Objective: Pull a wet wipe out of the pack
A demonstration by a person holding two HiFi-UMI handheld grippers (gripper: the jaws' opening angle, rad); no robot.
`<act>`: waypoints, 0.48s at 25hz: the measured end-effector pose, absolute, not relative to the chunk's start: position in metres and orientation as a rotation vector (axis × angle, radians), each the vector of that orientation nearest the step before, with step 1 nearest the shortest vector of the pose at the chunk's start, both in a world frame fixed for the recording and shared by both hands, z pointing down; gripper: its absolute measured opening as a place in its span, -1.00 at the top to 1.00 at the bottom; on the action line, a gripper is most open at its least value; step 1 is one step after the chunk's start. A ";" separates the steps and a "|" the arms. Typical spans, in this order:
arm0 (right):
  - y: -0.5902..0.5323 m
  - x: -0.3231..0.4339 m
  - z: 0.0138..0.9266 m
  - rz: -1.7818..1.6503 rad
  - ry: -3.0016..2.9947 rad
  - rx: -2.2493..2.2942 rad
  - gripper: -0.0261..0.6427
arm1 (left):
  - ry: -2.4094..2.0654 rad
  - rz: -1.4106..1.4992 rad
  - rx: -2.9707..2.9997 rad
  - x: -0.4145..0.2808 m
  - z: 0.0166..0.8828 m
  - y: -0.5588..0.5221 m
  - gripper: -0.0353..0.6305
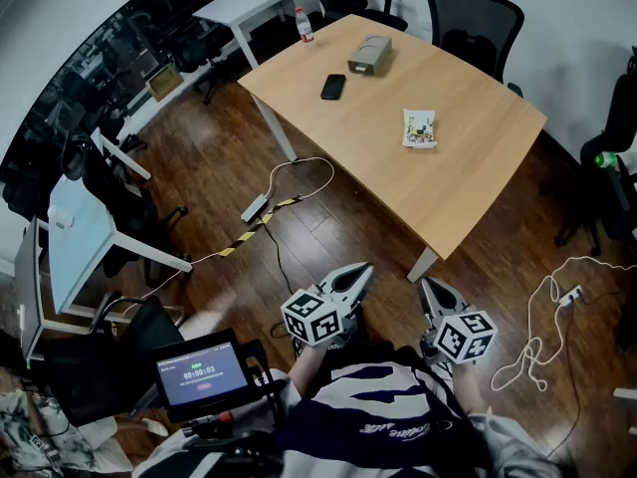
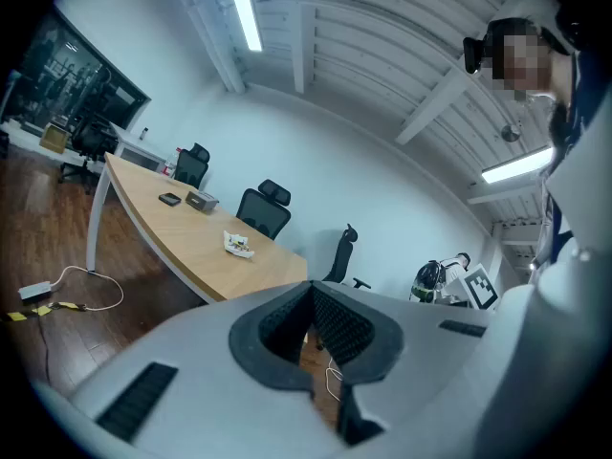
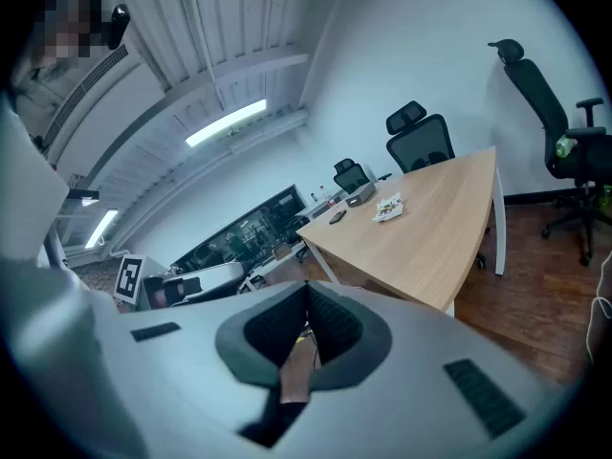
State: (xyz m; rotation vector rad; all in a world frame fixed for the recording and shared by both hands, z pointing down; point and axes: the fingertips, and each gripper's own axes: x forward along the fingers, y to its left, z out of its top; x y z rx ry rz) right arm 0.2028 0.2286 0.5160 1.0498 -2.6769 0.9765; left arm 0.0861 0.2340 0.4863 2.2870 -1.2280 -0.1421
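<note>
**A:** Head view?
**B:** The left tool (image 1: pixel 361 269) and right tool (image 1: pixel 427 286) hang over the wooden floor (image 1: pixel 199 167), just off the table's (image 1: pixel 478 172) near corner. The wet wipe pack (image 1: pixel 420 128) lies mid-table, well apart from both.
**A:** Left gripper view?
**B:** Jaws together, nothing between them.
**A:** Right gripper view?
**B:** Closed and empty too. The pack sits beyond, near a phone (image 3: pixel 337 218) and a grey box (image 3: pixel 361 196).
</note>
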 end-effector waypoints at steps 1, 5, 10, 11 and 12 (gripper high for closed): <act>0.222 0.200 0.517 0.974 -2.674 1.053 0.95 | -1.227 -0.144 2.290 0.084 0.487 0.227 0.89; 0.195 0.186 0.525 0.980 -2.657 1.058 0.95 | -1.225 -0.149 2.297 0.068 0.492 0.200 0.89; 0.156 0.154 0.533 1.006 -2.643 1.086 0.95 | -1.211 -0.155 2.313 0.030 0.495 0.154 0.89; 0.148 0.145 0.535 1.013 -2.636 1.092 0.95 | -1.210 -0.157 2.318 0.019 0.493 0.143 0.89; 0.139 0.135 0.535 1.021 -2.629 1.096 0.95 | -1.210 -0.163 2.323 0.007 0.490 0.132 0.89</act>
